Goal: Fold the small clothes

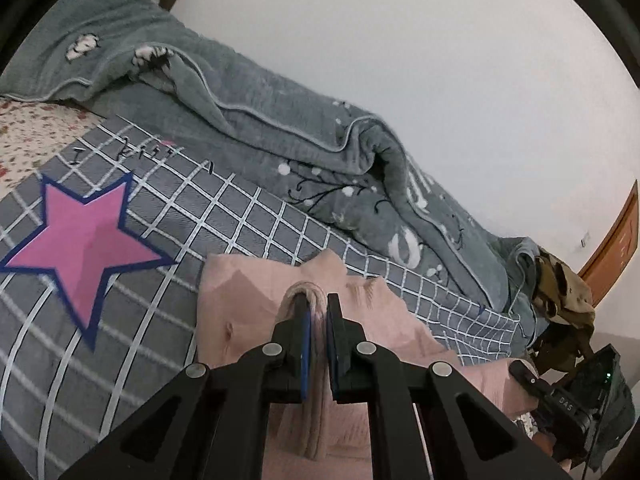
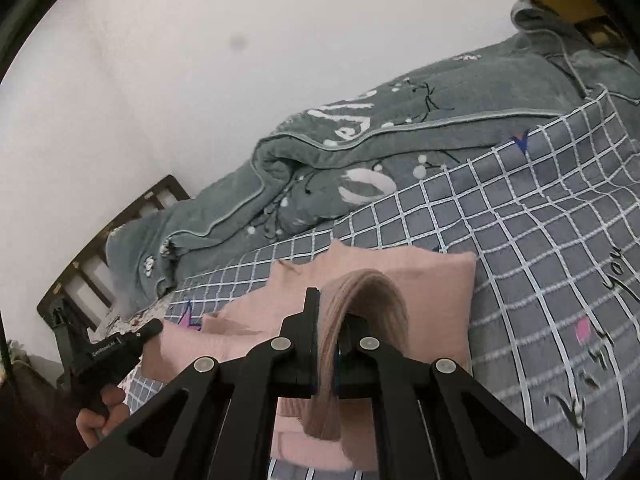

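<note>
My left tongs are clamped on a ribbed edge of the pink top, the fabric bunched between the narrow jaws and draping down under them. My right tongs pinch another ribbed edge of the same top, which arches over the jaws in a thick fold. The top lies on the bed, on the grey checked sheet, its far part flat and its near part lifted by both grips. A pink star is printed on the sheet to the left of the top in the left view. A grey-green blanket is heaped along the white wall beyond. In the right view, a hand holds the left tongs' handle, with a dark headboard behind it.
</note>
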A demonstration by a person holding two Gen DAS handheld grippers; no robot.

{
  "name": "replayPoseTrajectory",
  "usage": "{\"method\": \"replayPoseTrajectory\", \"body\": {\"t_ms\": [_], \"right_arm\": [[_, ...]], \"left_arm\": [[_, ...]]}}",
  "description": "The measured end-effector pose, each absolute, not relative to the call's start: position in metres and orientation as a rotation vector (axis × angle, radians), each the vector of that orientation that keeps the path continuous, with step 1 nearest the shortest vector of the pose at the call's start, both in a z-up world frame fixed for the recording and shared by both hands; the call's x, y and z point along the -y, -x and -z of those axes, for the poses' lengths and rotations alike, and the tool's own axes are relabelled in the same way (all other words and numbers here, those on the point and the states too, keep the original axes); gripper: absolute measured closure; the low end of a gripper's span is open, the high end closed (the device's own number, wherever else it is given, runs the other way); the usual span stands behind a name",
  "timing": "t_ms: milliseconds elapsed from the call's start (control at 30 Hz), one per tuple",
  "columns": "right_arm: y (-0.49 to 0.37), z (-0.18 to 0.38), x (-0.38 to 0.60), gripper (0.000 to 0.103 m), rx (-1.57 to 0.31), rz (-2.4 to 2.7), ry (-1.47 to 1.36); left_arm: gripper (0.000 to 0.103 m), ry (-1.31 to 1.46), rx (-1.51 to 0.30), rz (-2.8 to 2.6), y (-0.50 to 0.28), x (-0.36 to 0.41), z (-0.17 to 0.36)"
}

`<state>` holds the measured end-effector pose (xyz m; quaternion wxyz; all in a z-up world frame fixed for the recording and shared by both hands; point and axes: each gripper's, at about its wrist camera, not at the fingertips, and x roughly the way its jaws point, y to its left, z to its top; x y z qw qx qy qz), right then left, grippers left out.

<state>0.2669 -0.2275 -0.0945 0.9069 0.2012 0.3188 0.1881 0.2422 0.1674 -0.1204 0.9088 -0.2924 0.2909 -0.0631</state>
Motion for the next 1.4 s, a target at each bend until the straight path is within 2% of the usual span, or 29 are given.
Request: {"method": "replayPoseTrajectory", "body": {"t_ms": [133, 167, 200, 333, 367, 633, 1000, 1067, 1167, 1233, 1267, 1300, 1333, 1400], "right_arm": [[-0.31, 0.11, 0.226, 0.098, -0.735, -0.333, -0.431], [-0.319, 0.114, 0.226, 0.097, -0.757, -0.324, -0.442], [-0.33, 0.12, 0.227, 0.094, -0.766, -0.333, -0.466], [-0.346, 0.129, 0.225, 0.078, -0.744, -0.322, -0.456], [-0.346, 0.13, 0.225, 0.075, -0.737, -0.326, -0.446], [-0.324, 0.141, 0.239, 0.07, -0.743, -0.306, -0.415], [-0.286, 0.164, 0.248, 0.067, -0.787, -0.216, -0.242], [-0.285, 0.167, 0.247, 0.063, -0.788, -0.207, -0.226], [-0.289, 0.173, 0.249, 0.062, -0.805, -0.207, -0.248], [-0.288, 0.173, 0.249, 0.062, -0.797, -0.209, -0.245], [-0.287, 0.172, 0.248, 0.062, -0.794, -0.216, -0.24], [-0.286, 0.17, 0.247, 0.062, -0.786, -0.23, -0.235], [-0.284, 0.168, 0.248, 0.062, -0.778, -0.24, -0.237], [-0.28, 0.165, 0.249, 0.061, -0.753, -0.26, -0.251]], "left_arm": [[0.094, 0.646, -0.655, 0.16, -0.277, -0.174, 0.132], [0.09, 0.67, -0.659, 0.18, -0.284, -0.176, 0.137], [0.08, 0.685, -0.66, 0.2, -0.29, -0.176, 0.14], [0.052, 0.723, -0.628, 0.198, -0.299, -0.182, 0.144], [0.041, 0.721, -0.609, 0.197, -0.298, -0.184, 0.142], [0.036, 0.664, -0.594, 0.175, -0.291, -0.189, 0.14], [0.036, 0.393, -0.716, 0.149, -0.276, -0.148, 0.154], [0.036, 0.359, -0.733, 0.107, -0.275, -0.142, 0.159], [0.038, 0.337, -0.736, 0.083, -0.274, -0.141, 0.164], [0.048, 0.321, -0.725, 0.074, -0.271, -0.141, 0.164], [0.064, 0.316, -0.724, 0.068, -0.27, -0.14, 0.164], [0.09, 0.314, -0.726, 0.058, -0.269, -0.142, 0.165], [0.094, 0.317, -0.724, 0.033, -0.268, -0.145, 0.165], [0.094, 0.352, -0.719, 0.023, -0.265, -0.153, 0.166]]}}
